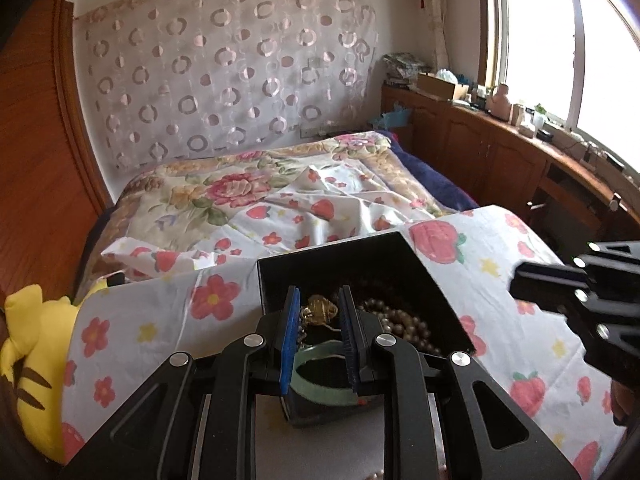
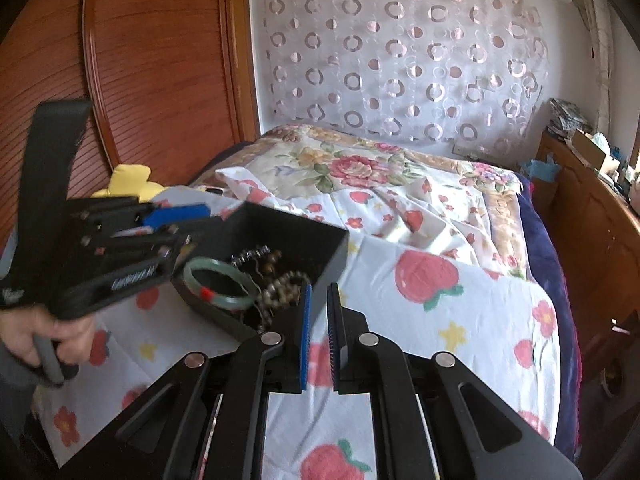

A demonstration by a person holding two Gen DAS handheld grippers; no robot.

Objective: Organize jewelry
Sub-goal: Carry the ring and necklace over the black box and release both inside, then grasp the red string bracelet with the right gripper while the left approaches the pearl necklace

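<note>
A black box (image 1: 400, 264) sits on a strawberry-print sheet (image 1: 520, 320) spread over the near part of the bed (image 1: 240, 184). Inside the box lie a green bangle (image 1: 320, 388) at the near side, a gold piece (image 1: 320, 308) further in, and pearl beads (image 1: 404, 324) to the right. The left hand-held gripper (image 1: 320, 340) hangs over the near edge of the box with its blue-padded fingers parted; the bangle and the gold piece show in the gap between them, and it is hard to tell whether the pads touch either one. From the right wrist view the same box (image 2: 320, 256) stands left of centre, the bangle (image 2: 224, 284) lying tilted on the heap of beads (image 2: 280, 288), with a red mark on its near rim. The left hand-held gripper (image 2: 176, 220) reaches in from the left above the box, held by a hand (image 2: 36, 336) at the lower left. The right hand-held gripper (image 2: 318, 332) is just right of the box over the sheet (image 2: 460, 320), its jaws a narrow gap apart and holding nothing. A yellow plush (image 1: 32, 360) lies at the bed's left edge.
</note>
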